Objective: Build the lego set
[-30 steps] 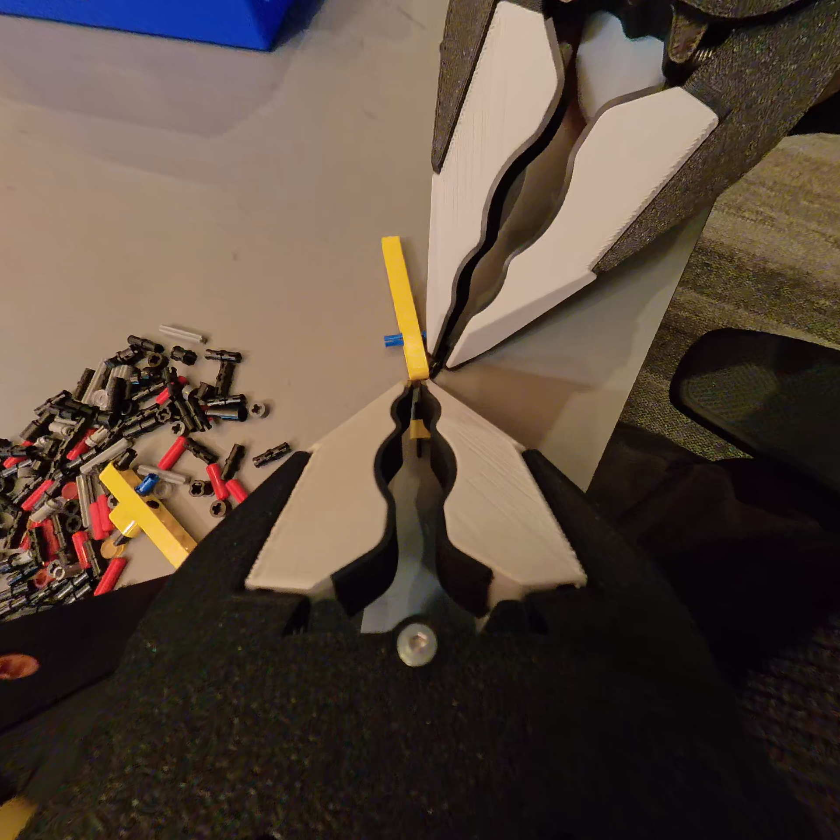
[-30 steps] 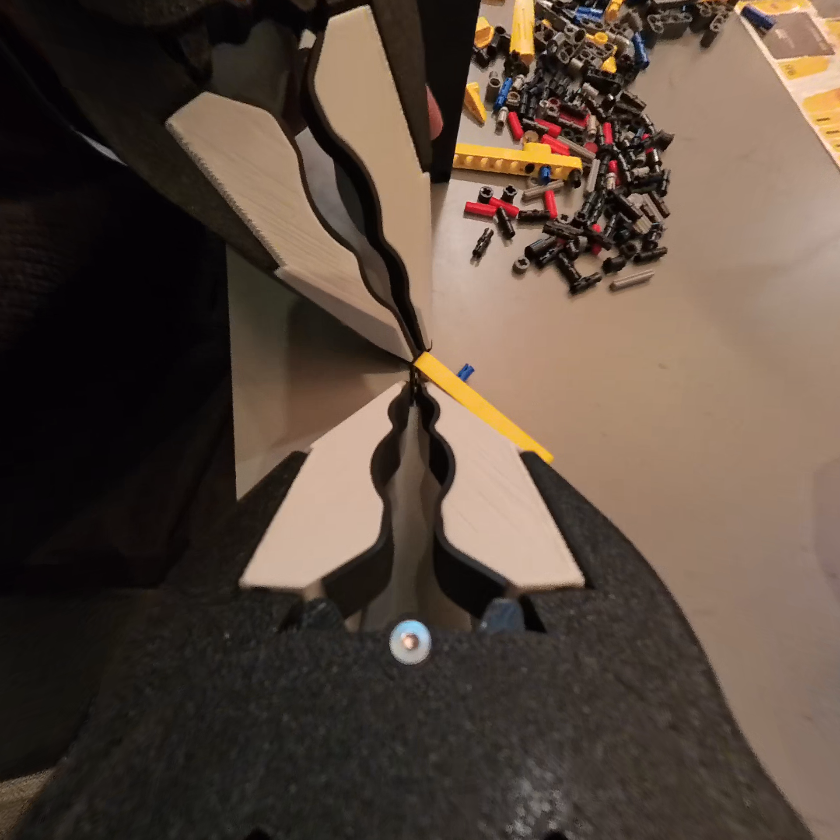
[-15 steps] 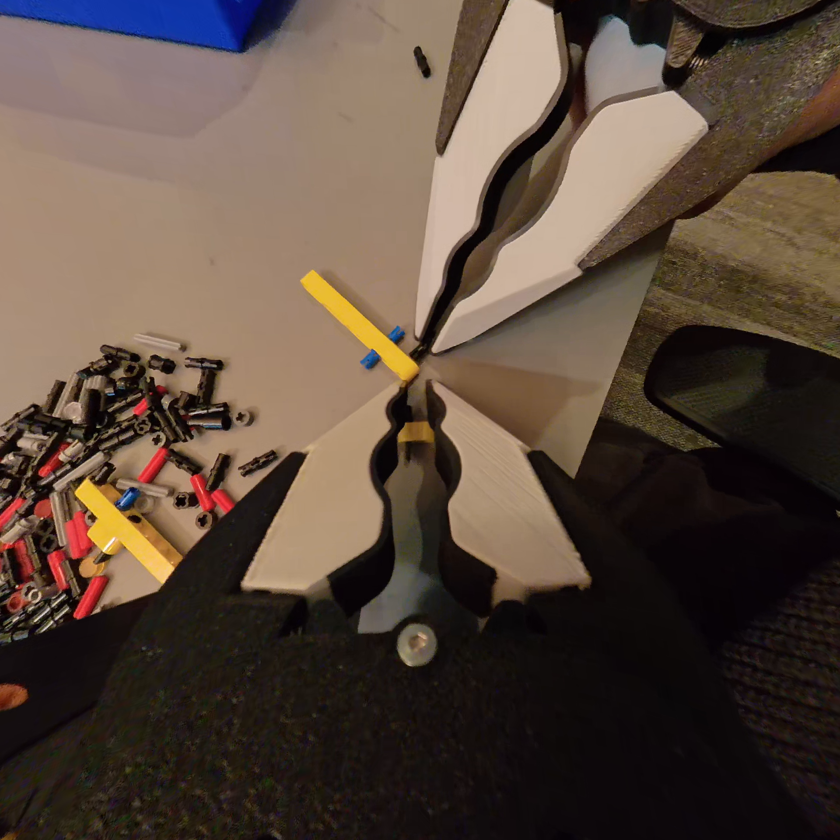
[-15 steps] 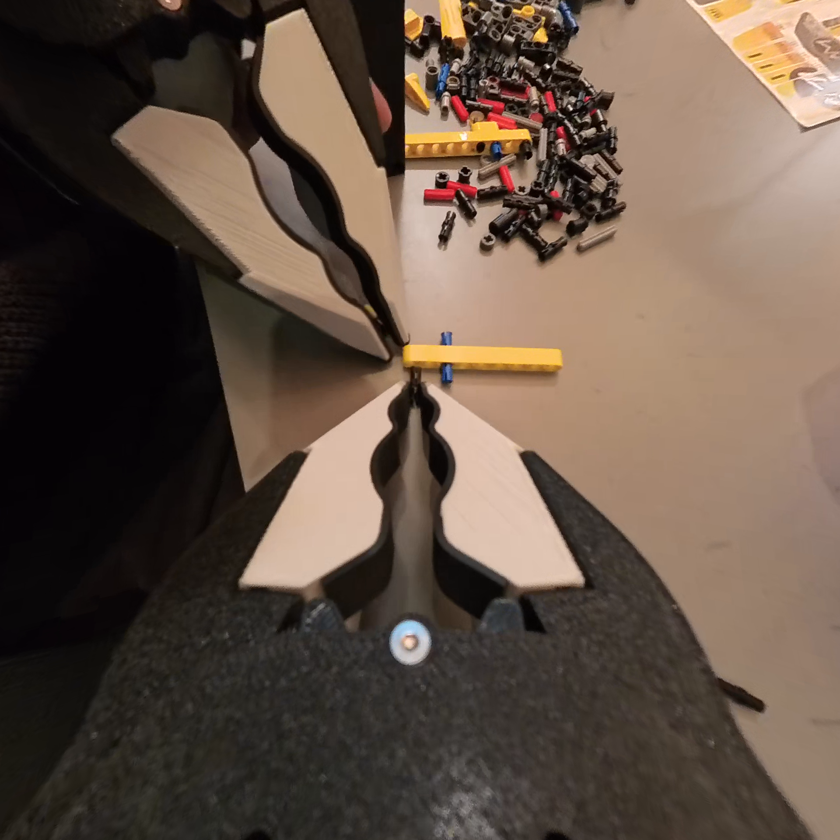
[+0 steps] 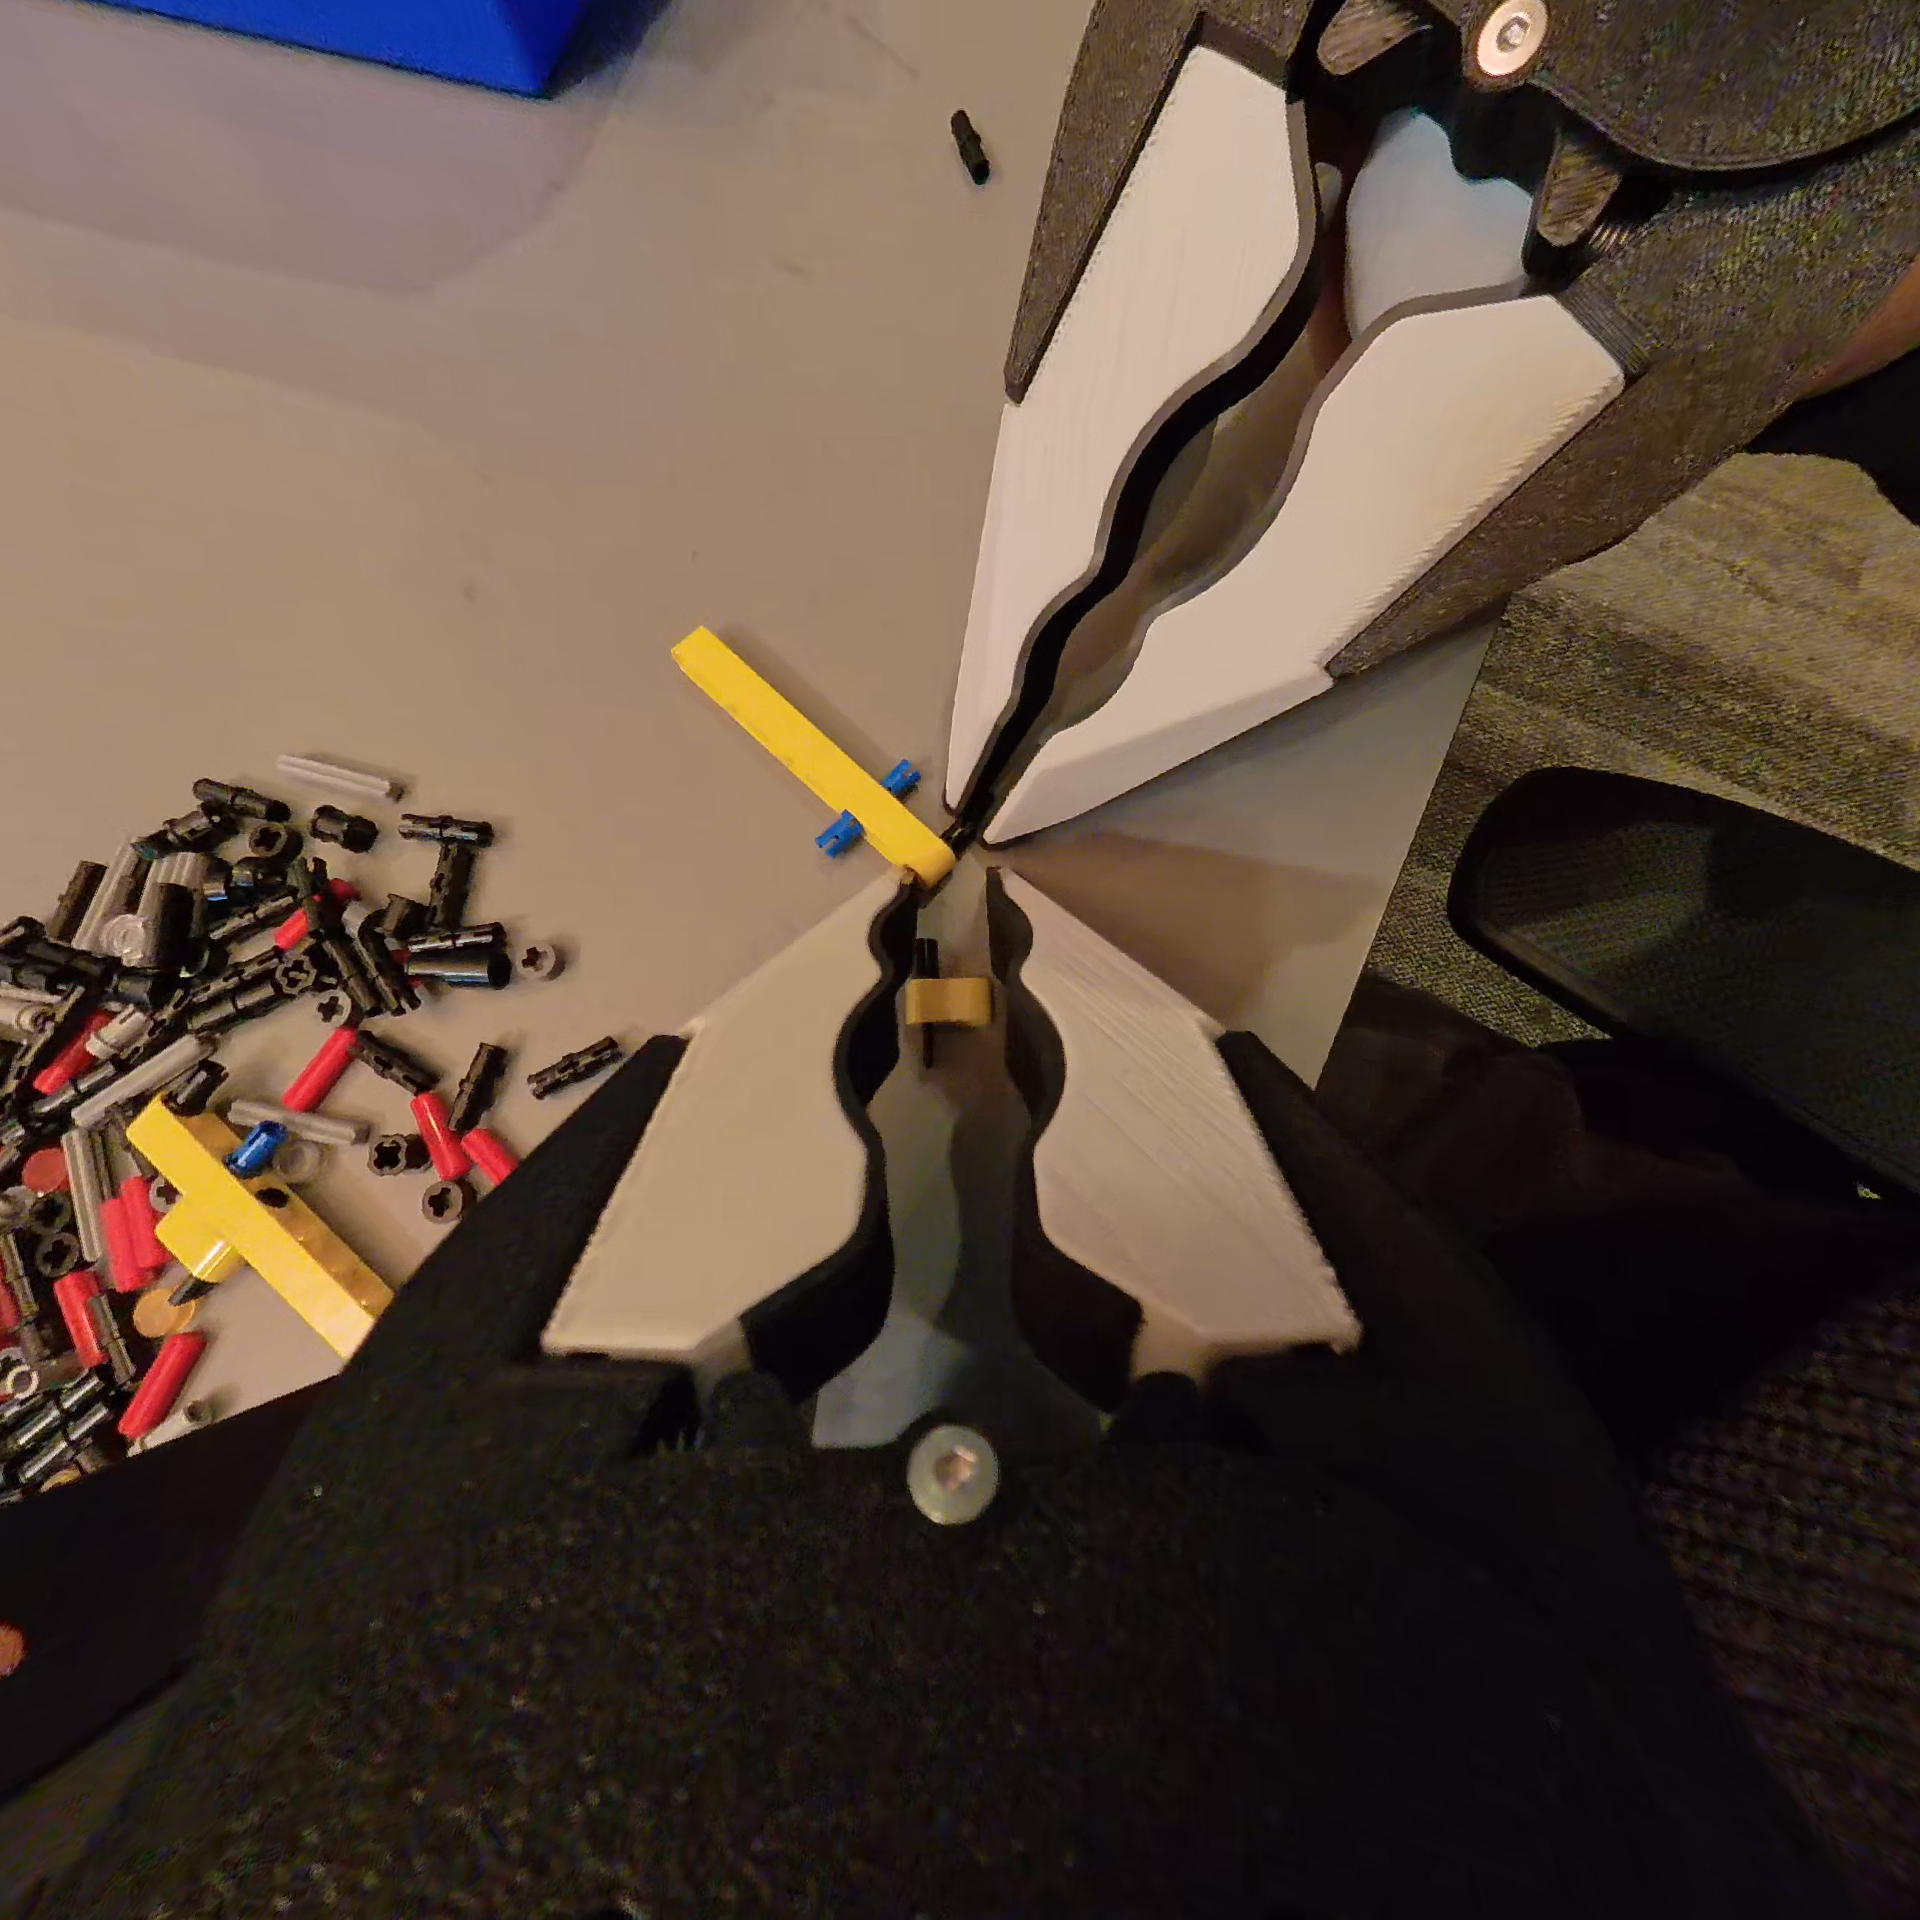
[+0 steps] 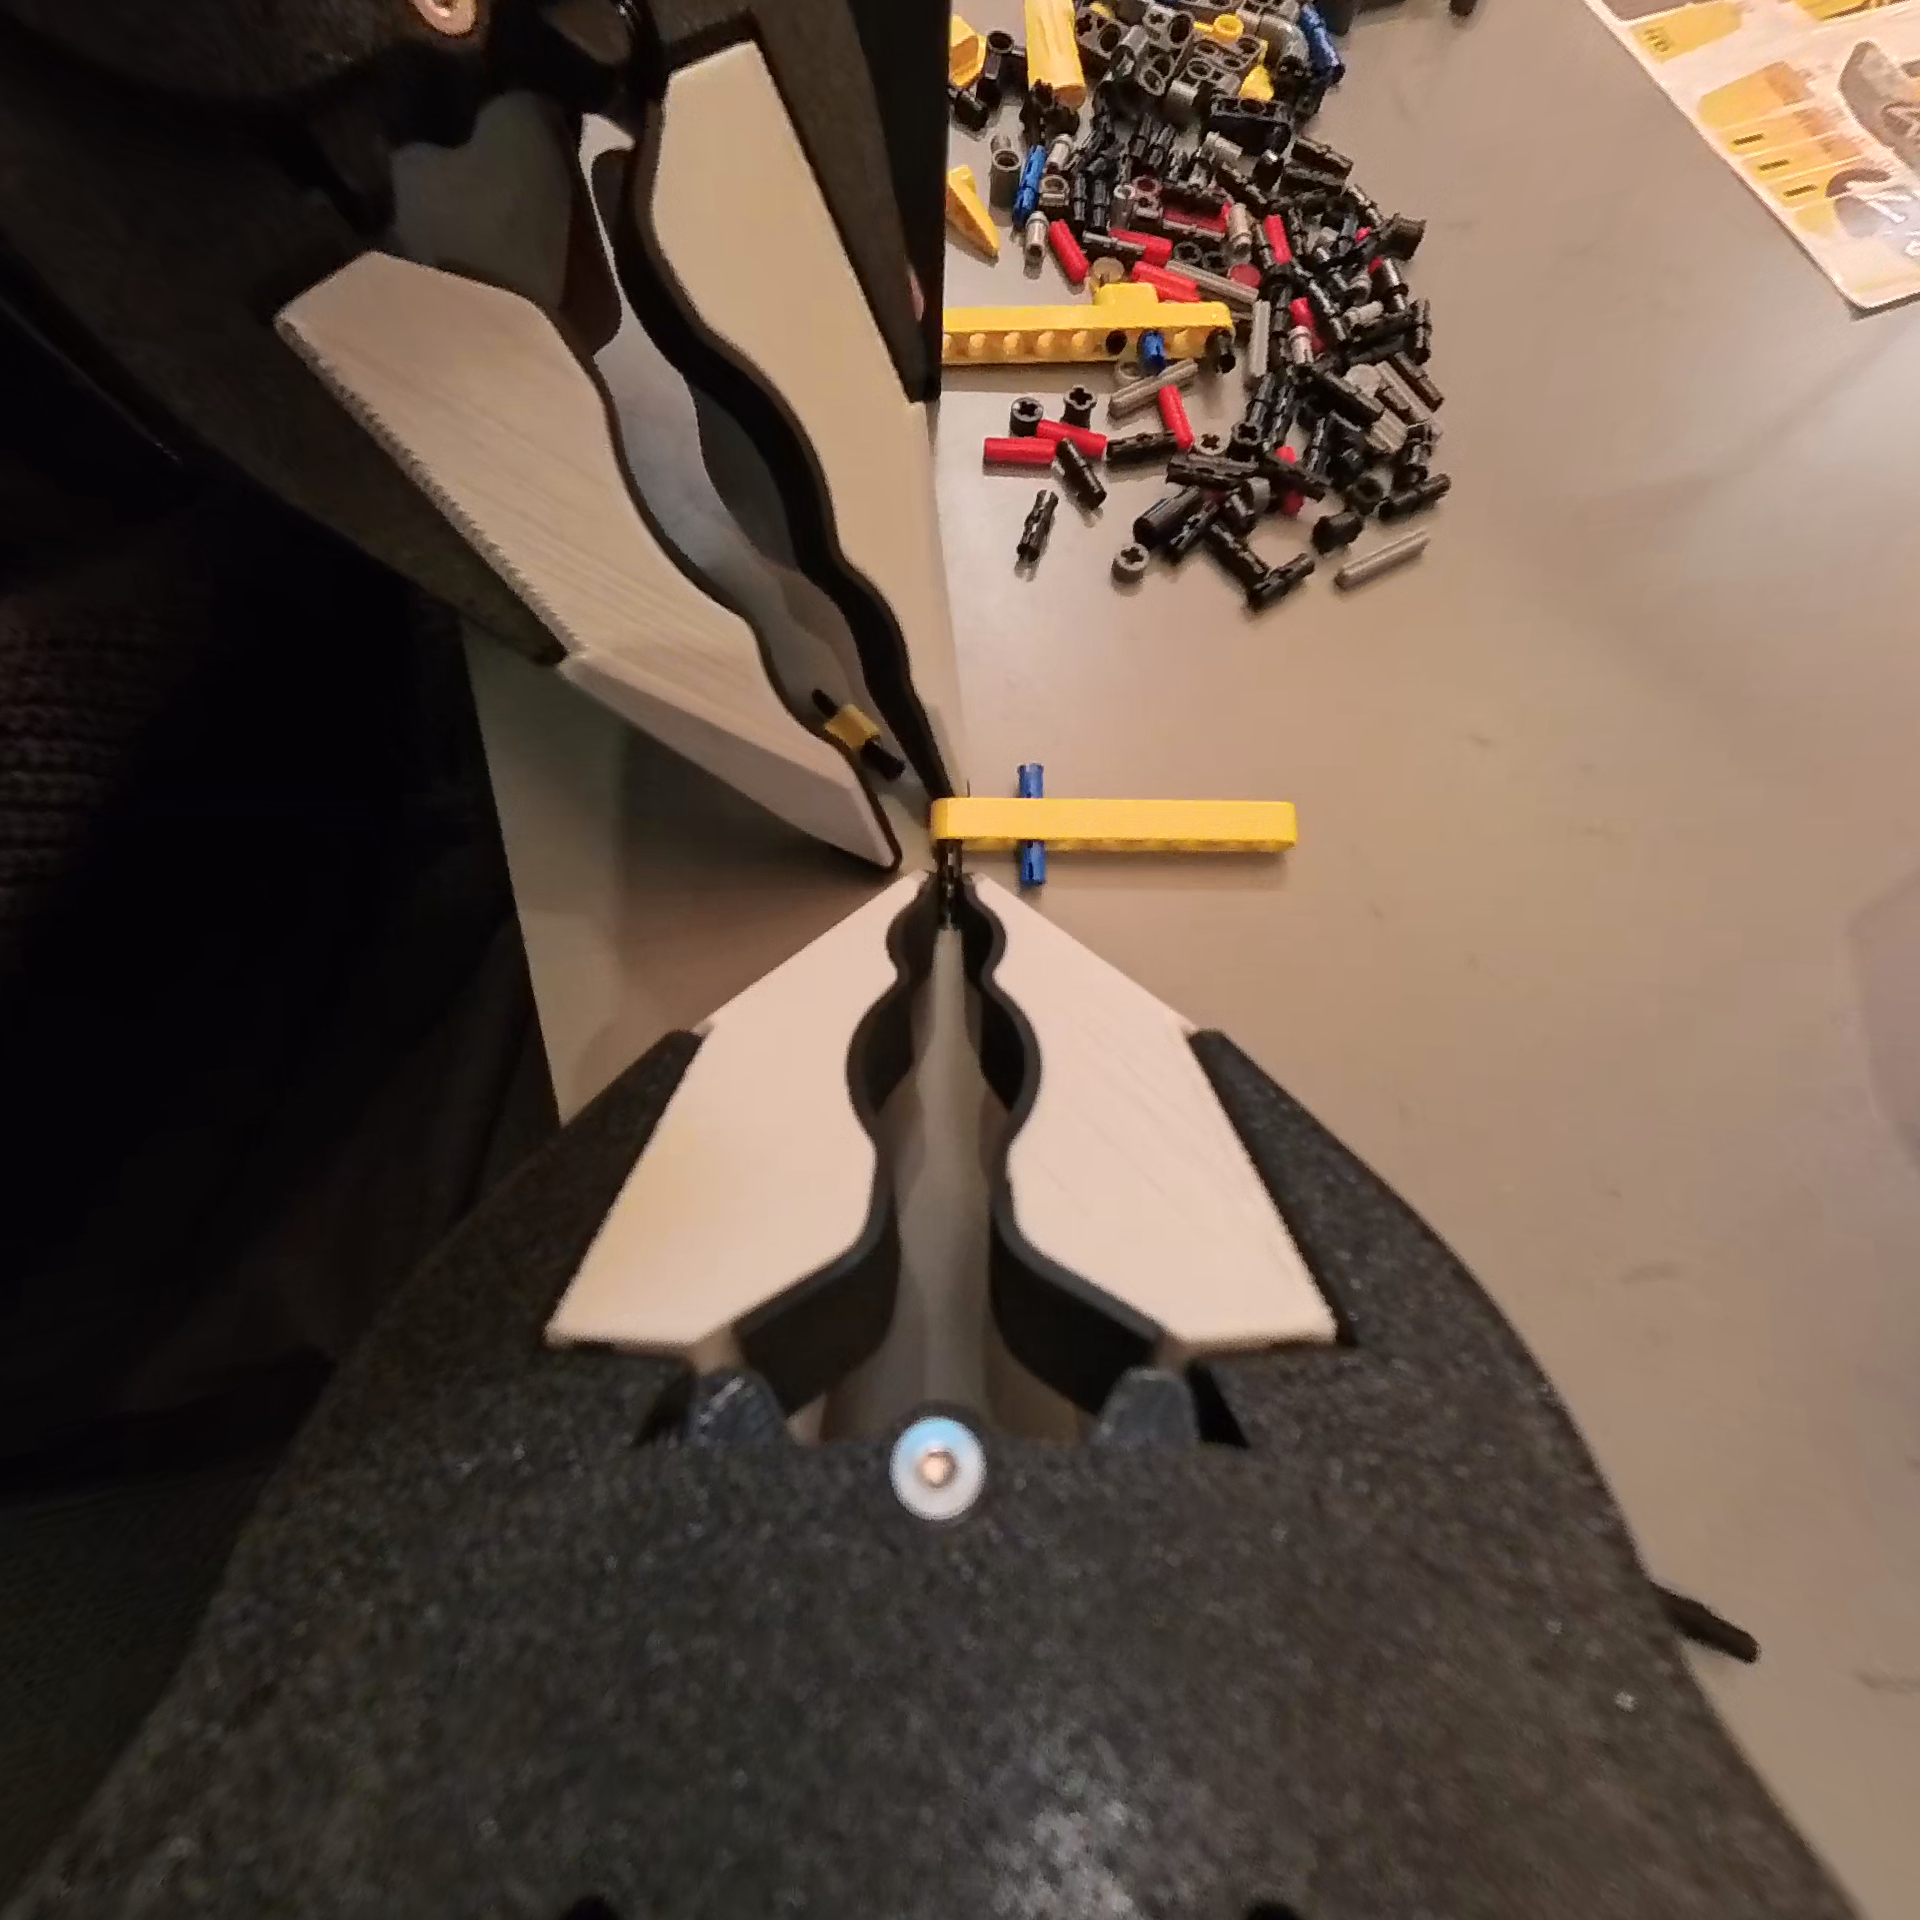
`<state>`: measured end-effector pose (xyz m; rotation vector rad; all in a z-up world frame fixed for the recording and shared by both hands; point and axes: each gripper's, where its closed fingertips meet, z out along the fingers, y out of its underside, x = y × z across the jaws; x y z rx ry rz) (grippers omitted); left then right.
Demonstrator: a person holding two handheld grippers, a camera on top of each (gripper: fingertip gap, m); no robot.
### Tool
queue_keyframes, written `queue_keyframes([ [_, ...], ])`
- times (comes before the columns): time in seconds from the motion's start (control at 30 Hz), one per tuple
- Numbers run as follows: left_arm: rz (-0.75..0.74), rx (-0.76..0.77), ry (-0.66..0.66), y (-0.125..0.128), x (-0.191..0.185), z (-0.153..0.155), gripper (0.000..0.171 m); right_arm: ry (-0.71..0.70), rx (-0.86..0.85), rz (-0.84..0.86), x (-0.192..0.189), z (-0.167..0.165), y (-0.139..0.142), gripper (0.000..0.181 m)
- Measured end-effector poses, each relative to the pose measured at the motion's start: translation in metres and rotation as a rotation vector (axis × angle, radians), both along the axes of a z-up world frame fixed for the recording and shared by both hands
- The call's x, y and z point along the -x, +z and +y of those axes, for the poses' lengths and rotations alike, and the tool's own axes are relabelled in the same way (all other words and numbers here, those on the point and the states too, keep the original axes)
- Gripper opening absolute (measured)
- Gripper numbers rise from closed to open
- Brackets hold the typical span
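Note:
My left gripper [image 5: 945, 883] is shut on a small yellow connector [image 5: 945, 1003] with a black pin through it, held a little behind the fingertips. My right gripper [image 6: 948, 888] is shut on a black pin [image 6: 948, 883] at the near end of a long yellow beam [image 6: 1122, 828]. A blue pin [image 6: 1029, 826] crosses that beam. The two grippers meet tip to tip near the table's edge. The left gripper [image 6: 914, 821] shows in the right wrist view with the connector [image 6: 850, 727]. The right gripper [image 5: 971, 831] and the beam [image 5: 800, 743] show in the left wrist view.
A pile of black, red and grey pins [image 6: 1247, 364] with another yellow beam [image 6: 1081, 332] lies on the grey table [image 6: 1455, 1039]; it also shows in the left wrist view [image 5: 208, 987]. There is a blue box [image 5: 364, 31], a printed sheet [image 6: 1787, 135], a lone black pin [image 5: 968, 133] and a black chair [image 5: 1714, 987] beyond the table edge. The grippers are tip to tip, or close to it.
The yellow beam has swung about its held end, from pointing away to lying sideways. The small connector now sits crosswise between my left fingers. Both grippers stay tip to tip.

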<state>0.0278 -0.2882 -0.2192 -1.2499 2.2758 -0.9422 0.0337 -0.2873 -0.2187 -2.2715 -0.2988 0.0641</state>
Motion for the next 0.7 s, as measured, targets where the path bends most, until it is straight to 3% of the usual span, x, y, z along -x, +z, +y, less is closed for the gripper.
queue_keyframes([
  [0.4, -0.005, 0.01, 0.016, -0.0002, -0.0015, 0.0028, 0.005, 0.068, -0.041, -0.129, 0.0006, 0.001, 0.0006, 0.004],
  [0.7, -0.025, -0.002, 0.032, -0.0003, -0.0014, 0.0027, 0.003, 0.048, -0.02, -0.058, 0.0008, 0.0016, 0.0003, 0.003],
])
